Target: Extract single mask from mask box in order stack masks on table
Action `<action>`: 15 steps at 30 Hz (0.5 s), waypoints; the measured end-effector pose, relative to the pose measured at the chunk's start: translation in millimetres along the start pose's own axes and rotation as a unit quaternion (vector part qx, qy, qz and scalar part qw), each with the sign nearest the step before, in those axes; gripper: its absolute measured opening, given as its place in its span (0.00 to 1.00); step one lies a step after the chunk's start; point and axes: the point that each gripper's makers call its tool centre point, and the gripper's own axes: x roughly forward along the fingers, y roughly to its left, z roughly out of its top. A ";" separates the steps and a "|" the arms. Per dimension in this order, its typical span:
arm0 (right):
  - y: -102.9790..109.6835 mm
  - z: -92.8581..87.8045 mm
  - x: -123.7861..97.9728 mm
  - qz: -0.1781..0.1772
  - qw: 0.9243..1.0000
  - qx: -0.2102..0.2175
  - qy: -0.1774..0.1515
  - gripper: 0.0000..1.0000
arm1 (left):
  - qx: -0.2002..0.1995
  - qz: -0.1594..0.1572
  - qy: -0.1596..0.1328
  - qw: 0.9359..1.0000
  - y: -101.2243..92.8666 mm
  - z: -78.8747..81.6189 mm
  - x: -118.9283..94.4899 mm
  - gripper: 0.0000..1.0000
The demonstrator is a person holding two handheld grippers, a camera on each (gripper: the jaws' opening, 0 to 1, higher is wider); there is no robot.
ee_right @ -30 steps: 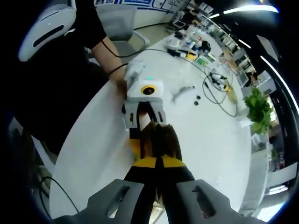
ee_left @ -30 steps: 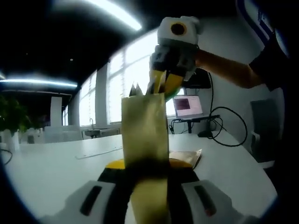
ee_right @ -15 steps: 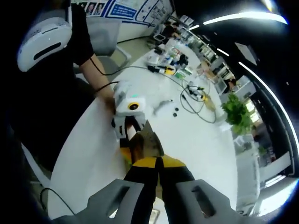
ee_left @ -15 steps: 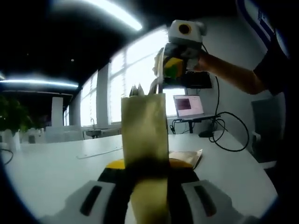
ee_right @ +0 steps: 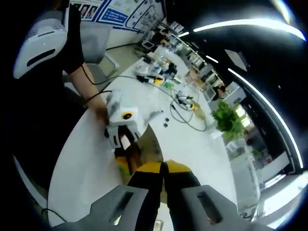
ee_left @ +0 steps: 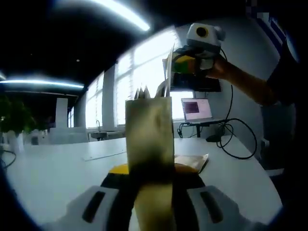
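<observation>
One mask (ee_right: 153,145) is pinched at its edge between the closed jaws of the right gripper (ee_right: 161,169), lifted clear above the mask box (ee_left: 148,132). The tall, tan box is held upright, clamped between the jaws of the left gripper (ee_left: 150,175), with further mask edges seen poking from its open top. A flat tan packet (ee_left: 191,162) is seen lying on the white table (ee_left: 57,168) just behind the box. A laptop (ee_left: 194,109) and black cables (ee_left: 234,139) are placed farther back.

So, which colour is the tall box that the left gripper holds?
The tall upright mask box is tan brown; the left gripper view shows it best.
</observation>
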 end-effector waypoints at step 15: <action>-10.4 4.4 -24.8 -0.086 0.994 0.055 -0.035 0.00 | 0.001 0.002 -0.005 1.000 0.4 0.7 0.6 0.32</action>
